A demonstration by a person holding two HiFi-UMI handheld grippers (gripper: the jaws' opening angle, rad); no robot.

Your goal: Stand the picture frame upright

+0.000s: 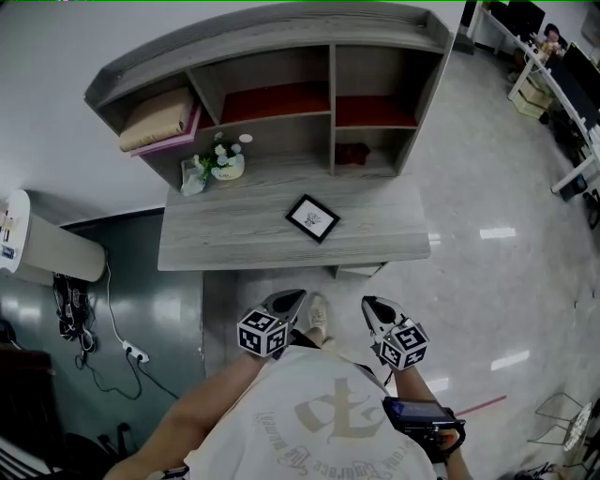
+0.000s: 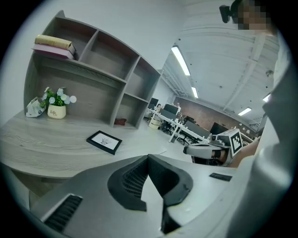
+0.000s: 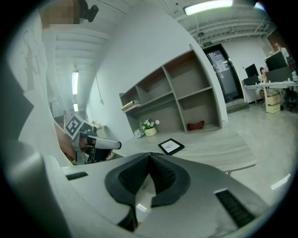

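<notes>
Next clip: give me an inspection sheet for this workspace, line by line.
Surface: wooden desk with a shelf unit at its back.
Job's things: picture frame lying flat mid-desk, untouched.
Clutter: flower pot and crumpled wrapper at back left; books on upper left shelf; red thing in lower right compartment.
Grippers: left gripper and right gripper both shut, empty, short of the desk.
Cables: power strip and cords on floor, left.
Surroundings: office desks far right.
</notes>
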